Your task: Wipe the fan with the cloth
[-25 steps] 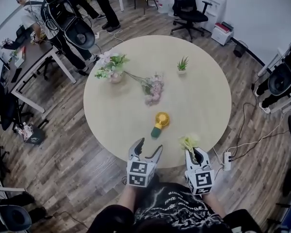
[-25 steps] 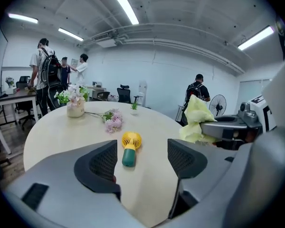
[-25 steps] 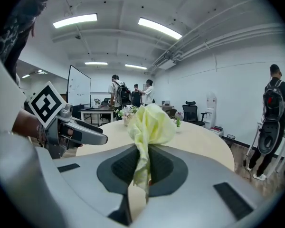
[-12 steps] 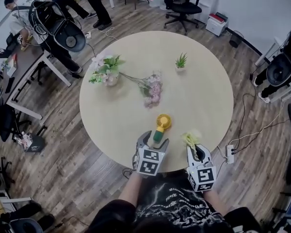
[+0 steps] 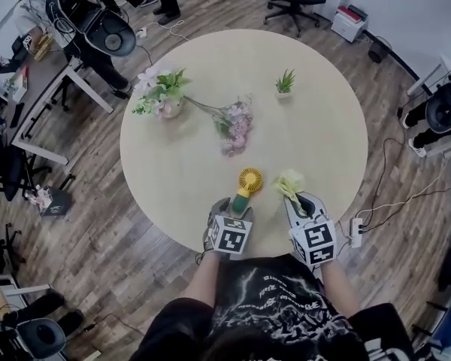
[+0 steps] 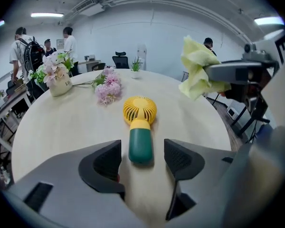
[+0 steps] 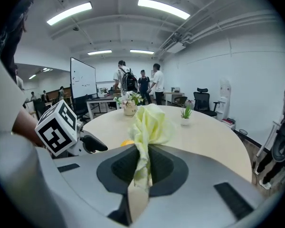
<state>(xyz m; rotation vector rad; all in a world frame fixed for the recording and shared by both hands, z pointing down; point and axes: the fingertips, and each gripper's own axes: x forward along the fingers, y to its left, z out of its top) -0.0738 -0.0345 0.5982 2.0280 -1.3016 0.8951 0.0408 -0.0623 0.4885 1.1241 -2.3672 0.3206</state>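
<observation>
Closing, lowered left tongs (image 6: 142,159) now straddle fan (image 6: 140,112).

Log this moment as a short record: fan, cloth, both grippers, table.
fan: lying on table, green handle nearest the left gripper
cloth: yellow, bunched, held off the table
left gripper: jaws apart either side of the fan's handle, not gripping; they have just been closing
right gripper: shut on cloth, right of fan
wiping: not yet begun
</observation>
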